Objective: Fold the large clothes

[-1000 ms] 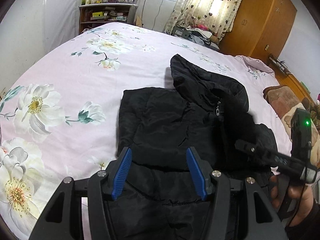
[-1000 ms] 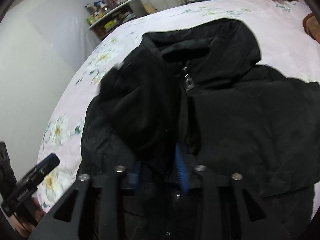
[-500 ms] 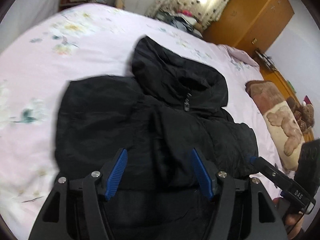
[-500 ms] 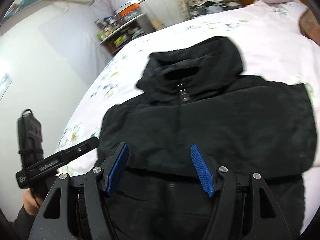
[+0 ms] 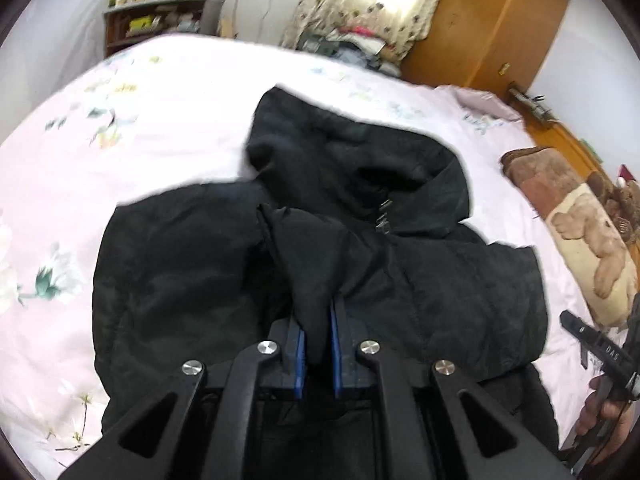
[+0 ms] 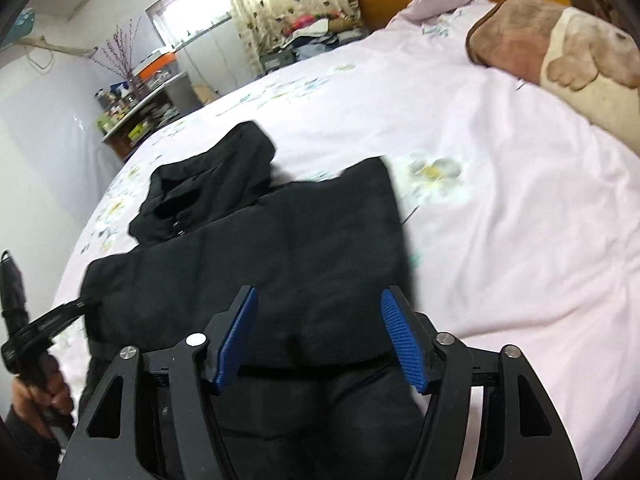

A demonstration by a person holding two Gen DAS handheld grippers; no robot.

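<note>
Evidently mid-fold: the left claw (image 5: 318, 336) is clamped on a fold of the black jacket (image 5: 420, 280) lying on the bed (image 5: 160, 120), probably a sleeve (blurred). The right claw (image 6: 320, 336) hovers with fingers apart over the jacket's right side; next, carry the pinched cloth across the body and release.

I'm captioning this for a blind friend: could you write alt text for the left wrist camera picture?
The left gripper, its two blue pads nearly closed, pinches a raised fold of a black hooded jacket spread on a pink floral bedsheet. At the right edge a hand holds the right gripper; a wooden wardrobe and curtained window stand behind.
</note>
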